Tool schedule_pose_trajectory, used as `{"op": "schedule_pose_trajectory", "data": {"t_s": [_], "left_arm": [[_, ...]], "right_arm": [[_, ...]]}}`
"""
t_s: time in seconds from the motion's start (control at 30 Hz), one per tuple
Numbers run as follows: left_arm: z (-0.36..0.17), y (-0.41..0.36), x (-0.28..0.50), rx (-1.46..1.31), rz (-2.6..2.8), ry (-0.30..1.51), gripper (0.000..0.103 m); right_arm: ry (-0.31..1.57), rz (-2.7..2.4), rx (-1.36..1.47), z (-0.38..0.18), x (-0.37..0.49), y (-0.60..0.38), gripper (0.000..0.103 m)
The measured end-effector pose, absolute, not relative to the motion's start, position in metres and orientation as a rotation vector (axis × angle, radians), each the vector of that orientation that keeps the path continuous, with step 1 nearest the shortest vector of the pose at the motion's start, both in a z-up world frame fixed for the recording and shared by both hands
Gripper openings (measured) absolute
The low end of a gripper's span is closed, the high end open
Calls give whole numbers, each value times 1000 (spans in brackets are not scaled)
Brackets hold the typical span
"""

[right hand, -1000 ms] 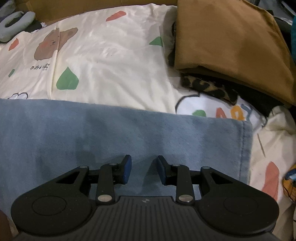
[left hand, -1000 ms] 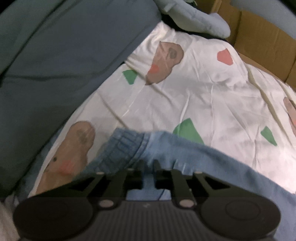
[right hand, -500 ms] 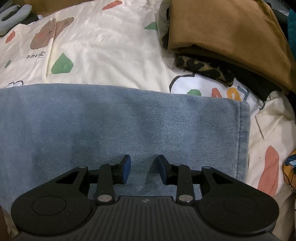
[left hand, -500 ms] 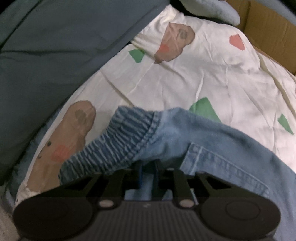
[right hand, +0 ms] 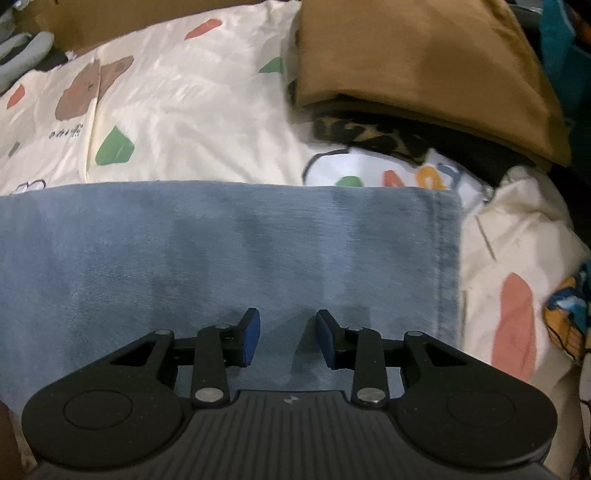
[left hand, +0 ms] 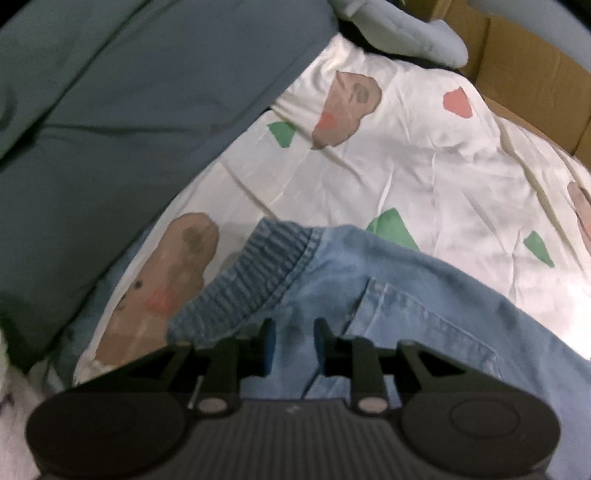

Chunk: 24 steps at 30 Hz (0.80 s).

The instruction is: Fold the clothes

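A pair of light blue jeans lies on the white patterned bedsheet (left hand: 424, 177). The left wrist view shows their elastic waistband (left hand: 255, 277) and a back pocket (left hand: 424, 321). My left gripper (left hand: 293, 343) hovers just behind the waistband, its jaws opening. Denim shows in the gap between them, and the pads do not press on it. In the right wrist view a jeans leg (right hand: 221, 251) lies flat, its hem (right hand: 448, 258) to the right. My right gripper (right hand: 288, 336) stands open right above that leg, nothing between its blue pads (right hand: 251, 334).
A folded brown garment (right hand: 417, 62) tops a stack at the upper right, over a leopard-print piece (right hand: 369, 134). A dark teal blanket (left hand: 110, 110) fills the left. A grey-blue cushion (left hand: 399, 33) and a cardboard box (left hand: 535, 81) lie beyond the sheet.
My left gripper, earlier pinched on bunched denim by the waistband, has parted its jaws, and the waistband now lies spread out ahead of them. The right gripper has stayed open over the leg.
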<state>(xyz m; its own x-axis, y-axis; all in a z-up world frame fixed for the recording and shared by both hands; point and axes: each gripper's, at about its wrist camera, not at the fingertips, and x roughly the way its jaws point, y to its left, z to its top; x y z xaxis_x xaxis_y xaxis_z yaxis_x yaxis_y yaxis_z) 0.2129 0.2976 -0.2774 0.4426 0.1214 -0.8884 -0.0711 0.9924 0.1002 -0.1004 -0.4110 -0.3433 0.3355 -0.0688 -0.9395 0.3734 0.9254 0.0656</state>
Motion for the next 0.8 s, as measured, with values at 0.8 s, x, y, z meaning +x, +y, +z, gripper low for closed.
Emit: {"op": "schedule_pose_trajectory", "data": {"t_s": [0.8], "left_arm": [[-339, 316, 214, 143, 208, 1162, 28]], "right_arm": [[1283, -344, 288, -349, -141, -432, 40]]}}
